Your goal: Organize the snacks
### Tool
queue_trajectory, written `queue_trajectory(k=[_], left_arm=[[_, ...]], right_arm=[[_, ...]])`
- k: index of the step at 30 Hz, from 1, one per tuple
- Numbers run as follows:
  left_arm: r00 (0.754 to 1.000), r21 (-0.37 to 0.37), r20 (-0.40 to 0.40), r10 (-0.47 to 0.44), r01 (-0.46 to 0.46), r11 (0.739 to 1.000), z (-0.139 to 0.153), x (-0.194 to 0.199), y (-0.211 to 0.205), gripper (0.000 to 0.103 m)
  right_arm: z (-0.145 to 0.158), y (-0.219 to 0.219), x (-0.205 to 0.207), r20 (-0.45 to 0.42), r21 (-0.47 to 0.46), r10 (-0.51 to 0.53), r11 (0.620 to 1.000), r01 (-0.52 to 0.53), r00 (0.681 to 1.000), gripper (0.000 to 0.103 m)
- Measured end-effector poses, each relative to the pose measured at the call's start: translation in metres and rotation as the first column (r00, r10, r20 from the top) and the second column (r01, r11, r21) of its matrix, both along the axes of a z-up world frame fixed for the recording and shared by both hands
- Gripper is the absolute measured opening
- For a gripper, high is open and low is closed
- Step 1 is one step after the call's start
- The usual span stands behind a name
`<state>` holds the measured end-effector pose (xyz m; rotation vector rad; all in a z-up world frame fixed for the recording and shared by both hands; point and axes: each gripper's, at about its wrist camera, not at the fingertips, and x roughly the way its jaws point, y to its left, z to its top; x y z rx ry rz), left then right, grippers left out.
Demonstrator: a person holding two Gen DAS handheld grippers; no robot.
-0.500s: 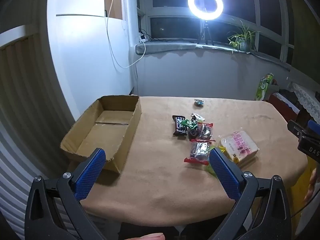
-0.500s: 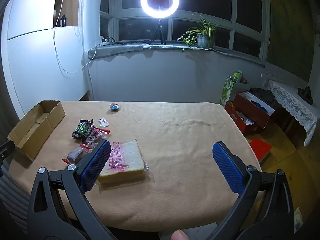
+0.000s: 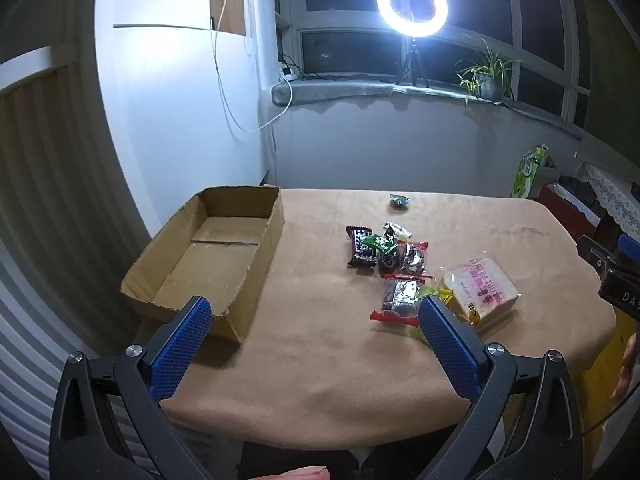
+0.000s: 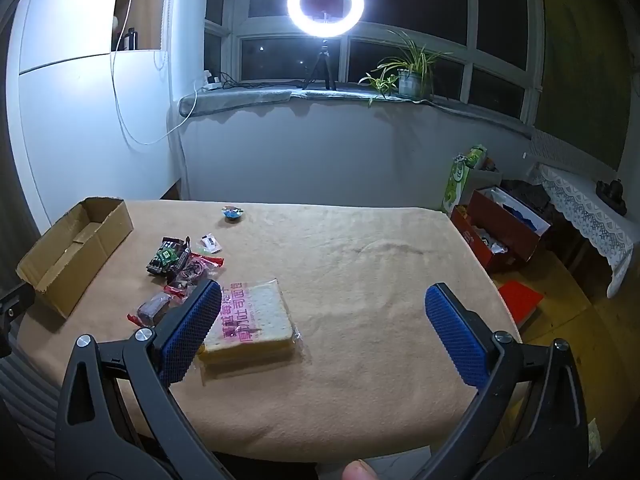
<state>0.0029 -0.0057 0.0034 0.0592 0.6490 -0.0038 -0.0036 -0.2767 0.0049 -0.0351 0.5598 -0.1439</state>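
Note:
An open cardboard box (image 3: 208,256) (image 4: 76,248) with nothing in it sits at the table's left end. Right of it lies a cluster of small wrapped snacks: a dark bar (image 3: 362,252) (image 4: 164,260), red-edged packets (image 3: 400,300) (image 4: 154,308) and a small white packet (image 4: 211,243). A wrapped bread slice with pink print (image 3: 482,290) (image 4: 252,320) lies nearest the front edge. A blue candy (image 3: 400,201) (image 4: 233,213) sits alone farther back. My left gripper (image 3: 314,320) hovers open over the near table edge. My right gripper (image 4: 324,308) hovers open, its left finger (image 4: 192,328) in front of the bread.
The tan-covered table (image 4: 360,280) has its bare right half free. A ring light (image 4: 325,3) and potted plant (image 4: 412,72) stand on the window sill. Red boxes (image 4: 504,236) and a lace-covered bench (image 4: 588,208) sit on the floor at right.

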Motion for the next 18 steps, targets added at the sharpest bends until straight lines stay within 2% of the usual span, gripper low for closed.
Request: queue_trajectory(k=[3, 8, 18], left_arm=[[1.0, -0.007, -0.01, 0.014, -0.014, 1.0, -0.0107, -0.0014, 0.0062, 0.103], [1.0, 0.006, -0.009, 0.026, -0.026, 1.0, -0.0138, 0.0004, 0.0069, 0.103], [1.0, -0.014, -0.008, 0.025, -0.026, 1.0, -0.015, 0.0012, 0.0061, 0.103]], right_arm=[[-0.0008, 0.0018, -0.0006, -0.003, -0.009, 0.009, 1.0, -0.009, 1.0, 0.103], [-0.0025, 0.0017, 0.0022, -0.013, -0.015, 0.005, 1.0, -0.005, 1.0, 0.103], [-0.0033, -0.0006, 0.0015, -0.011, -0.01, 0.014, 1.0, -0.014, 1.0, 0.103]])
